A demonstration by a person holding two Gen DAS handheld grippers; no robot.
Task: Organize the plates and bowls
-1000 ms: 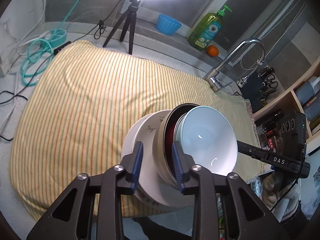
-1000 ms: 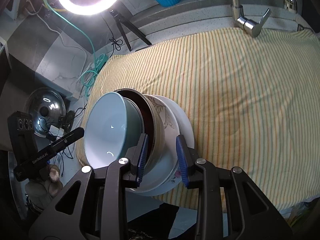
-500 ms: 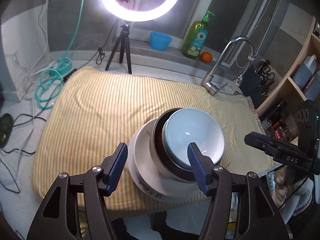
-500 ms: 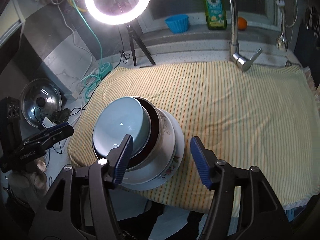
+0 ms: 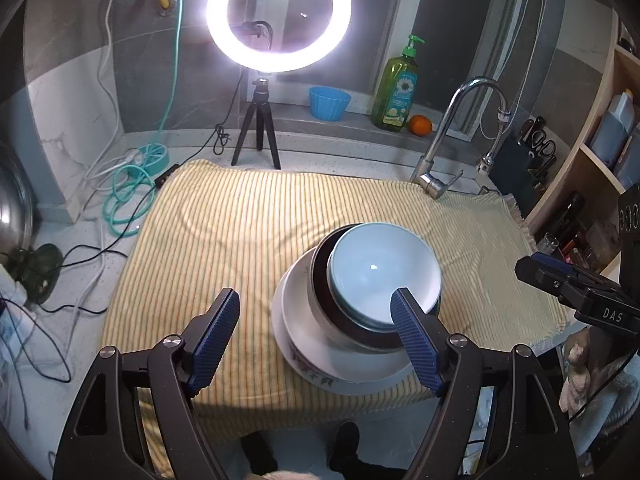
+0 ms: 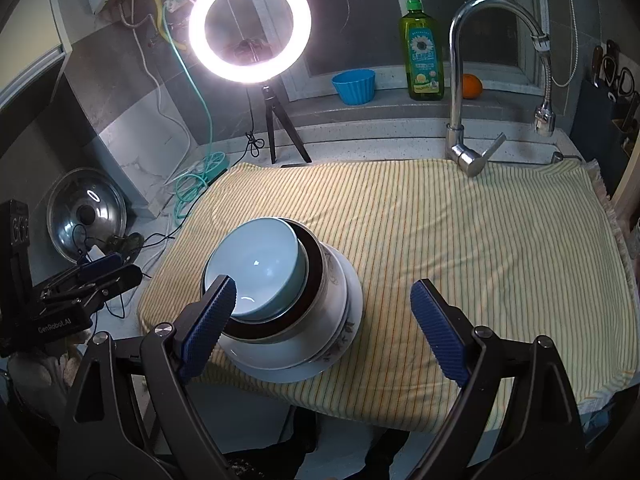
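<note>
A stack of dishes stands near the front edge of the yellow striped cloth (image 5: pixel 248 232). A light blue bowl (image 5: pixel 380 272) sits on top, inside a dark-rimmed bowl (image 5: pixel 320 280), on white plates (image 5: pixel 304 340) with a floral rim. The stack shows in the right wrist view too, with the blue bowl (image 6: pixel 260 264) on the plates (image 6: pixel 344 320). My left gripper (image 5: pixel 316 336) is open and empty, above and in front of the stack. My right gripper (image 6: pixel 324 316) is open and empty, also above and in front of it.
A ring light on a tripod (image 5: pixel 258 136) stands behind the cloth. A tap (image 5: pixel 436 176), soap bottle (image 5: pixel 394 92), blue cup (image 5: pixel 329 102) and orange (image 5: pixel 421 125) line the back ledge. Cables (image 5: pixel 128 196) lie left. A pot lid (image 6: pixel 86 216) leans at left. Shelves (image 5: pixel 600 168) stand right.
Both grippers opened, let go of the dish stack and pulled up and back. The stack stays on the cloth.
</note>
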